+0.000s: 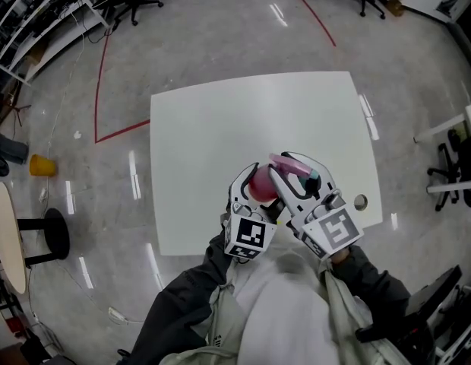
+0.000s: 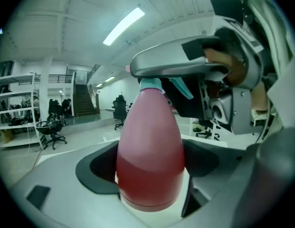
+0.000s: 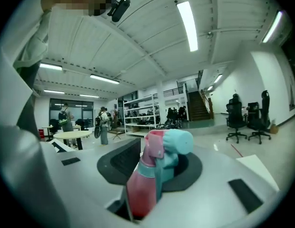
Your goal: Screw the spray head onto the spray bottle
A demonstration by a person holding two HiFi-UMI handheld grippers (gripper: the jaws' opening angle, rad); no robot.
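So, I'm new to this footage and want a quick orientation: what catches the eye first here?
A pink spray bottle fills the left gripper view, upright and clamped between the jaws of the left gripper. The right gripper grips the teal and pink spray head at the bottle's top. In the head view, both grippers hold it over the near part of a white table.

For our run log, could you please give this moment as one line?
left gripper: shut on spray bottle | right gripper: shut on spray head | head on neck, over table
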